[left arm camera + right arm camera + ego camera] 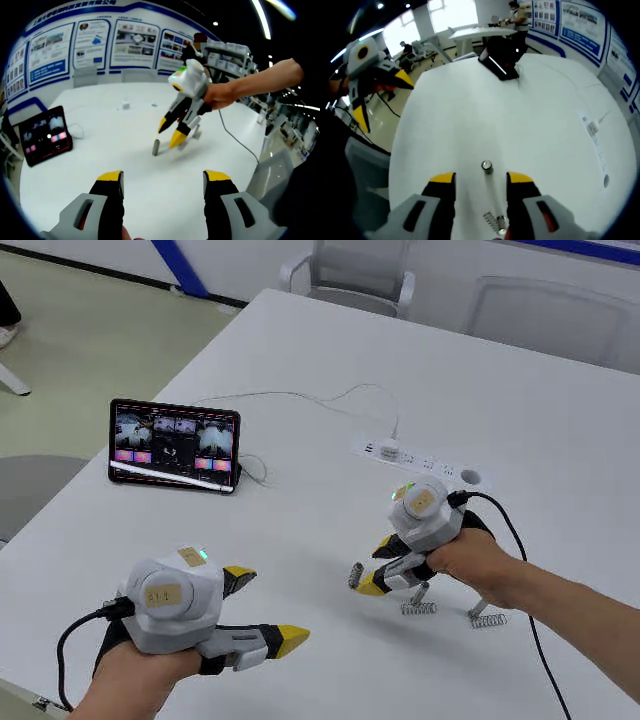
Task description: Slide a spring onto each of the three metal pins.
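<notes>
The right claw (481, 178), parted and holding nothing, has the short upright grey metal pin (486, 166) just ahead, centred between its tips.

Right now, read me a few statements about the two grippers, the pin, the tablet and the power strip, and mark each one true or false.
1. The left gripper is open, with nothing between its jaws. True.
2. The right gripper is clamped shut. False: its jaws stand apart.
3. A metal pin stands just ahead of the right gripper's tips. True.
4. The tablet has a dark screen. False: its screen is lit.
5. The power strip lies beside the left gripper. False: it lies on the far side of the right gripper.
</notes>
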`<state>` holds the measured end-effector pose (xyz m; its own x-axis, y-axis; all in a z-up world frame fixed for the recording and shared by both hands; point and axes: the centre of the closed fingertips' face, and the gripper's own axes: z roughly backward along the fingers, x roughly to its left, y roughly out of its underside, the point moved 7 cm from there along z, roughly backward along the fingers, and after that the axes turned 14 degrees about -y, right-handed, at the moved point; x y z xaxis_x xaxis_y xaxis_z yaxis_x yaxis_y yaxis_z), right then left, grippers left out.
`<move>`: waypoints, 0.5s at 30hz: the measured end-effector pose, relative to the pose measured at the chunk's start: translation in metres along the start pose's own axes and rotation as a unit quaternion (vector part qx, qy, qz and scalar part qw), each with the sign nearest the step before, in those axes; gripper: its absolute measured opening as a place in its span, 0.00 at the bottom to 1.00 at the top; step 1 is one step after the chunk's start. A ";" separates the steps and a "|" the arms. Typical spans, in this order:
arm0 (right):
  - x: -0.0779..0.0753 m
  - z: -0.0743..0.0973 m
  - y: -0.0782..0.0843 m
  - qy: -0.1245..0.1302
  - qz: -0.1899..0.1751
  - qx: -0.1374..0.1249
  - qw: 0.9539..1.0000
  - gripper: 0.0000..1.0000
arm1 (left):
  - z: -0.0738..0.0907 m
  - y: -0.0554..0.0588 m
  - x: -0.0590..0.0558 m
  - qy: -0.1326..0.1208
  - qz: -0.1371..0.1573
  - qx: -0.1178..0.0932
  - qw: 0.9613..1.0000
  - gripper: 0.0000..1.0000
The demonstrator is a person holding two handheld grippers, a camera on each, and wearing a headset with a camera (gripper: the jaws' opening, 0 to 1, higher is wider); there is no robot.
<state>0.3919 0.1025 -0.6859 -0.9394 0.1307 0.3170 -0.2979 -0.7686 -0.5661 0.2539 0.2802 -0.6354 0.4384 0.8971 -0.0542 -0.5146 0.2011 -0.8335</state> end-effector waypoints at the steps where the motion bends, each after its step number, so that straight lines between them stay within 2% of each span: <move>1: 0.001 0.002 0.000 0.003 -0.006 -0.012 1.000 0.42 | 0.000 0.000 -0.001 0.001 0.000 0.000 1.000 0.65; 8: 0.005 0.010 0.001 0.007 -0.036 -0.065 0.997 0.45 | -0.001 0.001 -0.001 0.001 0.001 0.001 1.000 0.65; 15: 0.011 0.022 0.002 0.014 -0.062 -0.125 0.990 0.50 | -0.003 0.001 0.000 -0.002 0.003 0.001 1.000 0.66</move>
<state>0.3851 0.0889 -0.6667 -0.8962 0.2342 0.3768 -0.4407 -0.5673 -0.6956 0.2555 0.2793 -0.6381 0.4321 0.8999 -0.0579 -0.5189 0.1957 -0.8321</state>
